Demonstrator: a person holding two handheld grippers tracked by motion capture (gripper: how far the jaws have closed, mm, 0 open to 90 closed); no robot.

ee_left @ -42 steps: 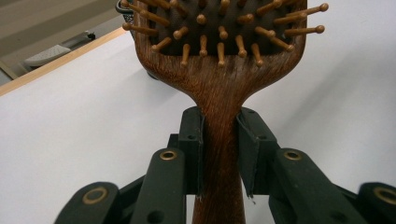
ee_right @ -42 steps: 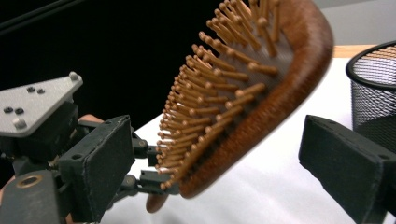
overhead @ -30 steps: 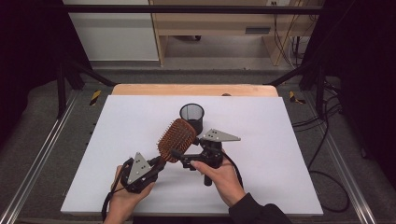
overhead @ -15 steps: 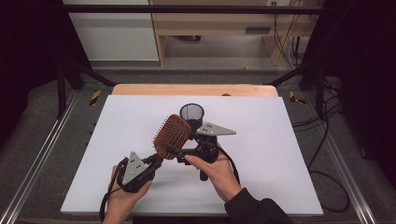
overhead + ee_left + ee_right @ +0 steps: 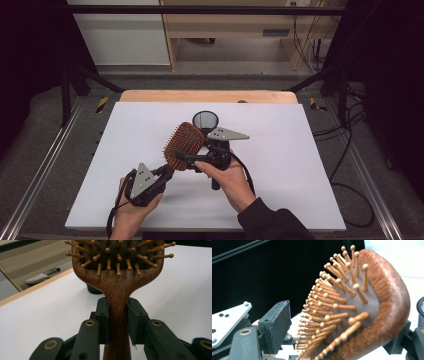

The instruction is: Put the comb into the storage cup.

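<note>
Left gripper (image 5: 161,176): fingers clamped on brush (image 5: 184,145) handle.
Right gripper (image 5: 186,159): fingers have been closing, one each side of brush head, left pad apart.
Writing: none readable.

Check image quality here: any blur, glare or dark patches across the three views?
High view: even light on the table, dark surround. Left gripper view: hairbrush handle sharp, far background soft. Right gripper view: nearest bristles blurred, black backdrop, bright washed-out table top right.
</note>
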